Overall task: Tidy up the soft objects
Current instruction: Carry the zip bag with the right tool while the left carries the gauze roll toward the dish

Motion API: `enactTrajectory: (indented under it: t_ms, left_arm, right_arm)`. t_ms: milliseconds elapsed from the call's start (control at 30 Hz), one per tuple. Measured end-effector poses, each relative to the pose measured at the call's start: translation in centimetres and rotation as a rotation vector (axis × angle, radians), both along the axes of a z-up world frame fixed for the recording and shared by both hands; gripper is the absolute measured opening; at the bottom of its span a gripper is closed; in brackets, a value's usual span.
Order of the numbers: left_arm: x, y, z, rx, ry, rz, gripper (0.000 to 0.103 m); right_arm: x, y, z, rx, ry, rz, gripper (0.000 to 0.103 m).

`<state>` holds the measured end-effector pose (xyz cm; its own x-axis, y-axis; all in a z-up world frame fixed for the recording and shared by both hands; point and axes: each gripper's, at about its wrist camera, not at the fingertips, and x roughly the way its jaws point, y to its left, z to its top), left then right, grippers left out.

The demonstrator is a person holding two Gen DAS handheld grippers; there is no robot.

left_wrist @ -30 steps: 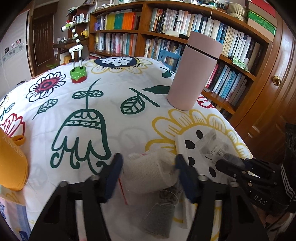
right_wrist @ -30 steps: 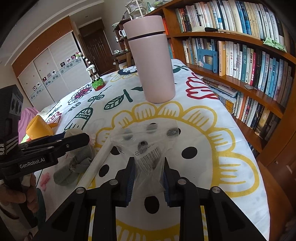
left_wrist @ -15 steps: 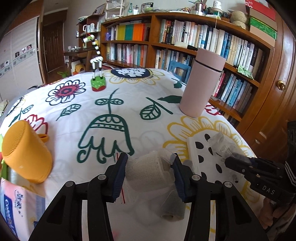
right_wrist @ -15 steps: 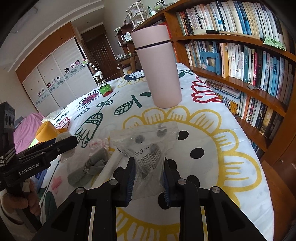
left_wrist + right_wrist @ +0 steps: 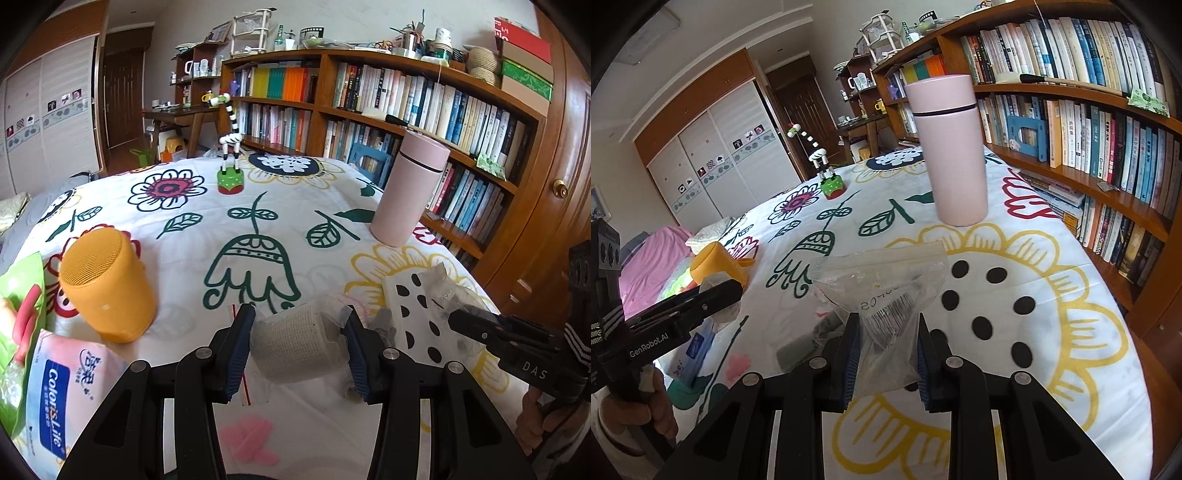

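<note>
My left gripper is shut on a cream bandage roll in thin clear wrap, held above the flowered tablecloth. My right gripper is shut on a clear zip bag with a printed barcode, lifted off the cloth with its mouth end up. In the left wrist view the same zip bag shows at the right, pinched by the right gripper's fingers. In the right wrist view the left gripper's fingers show at the left, with a grey cloth on the table below.
A pink flask stands at the back right near the table edge. An orange speaker lies at the left beside a tissue pack. A zebra-striped giraffe toy stands far back. Bookshelves line the right side.
Both grippers have risen from the table. The left carries the bandage roll up and back; the right has lifted the zip bag off the cloth. The orange speaker came into the left view.
</note>
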<state>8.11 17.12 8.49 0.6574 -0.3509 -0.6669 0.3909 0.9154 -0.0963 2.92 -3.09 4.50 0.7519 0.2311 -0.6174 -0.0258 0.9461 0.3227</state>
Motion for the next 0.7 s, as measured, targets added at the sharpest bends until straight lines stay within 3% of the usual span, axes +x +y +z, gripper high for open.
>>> enactTrajectory:
  t_ms: [367,700]
  left_arm:
    - [-1.6,4.6,1.7,-0.042,-0.045,0.063,0.048]
    - [-2.1,11.5,2.8,-0.062,-0.09,0.2,0.048]
  right_arm:
    - [0.0,3.7,1.1,0.03,-0.02,0.038,0.028]
    - [0.4,7.9,2.5,0.022,-0.049,0.103,0.028]
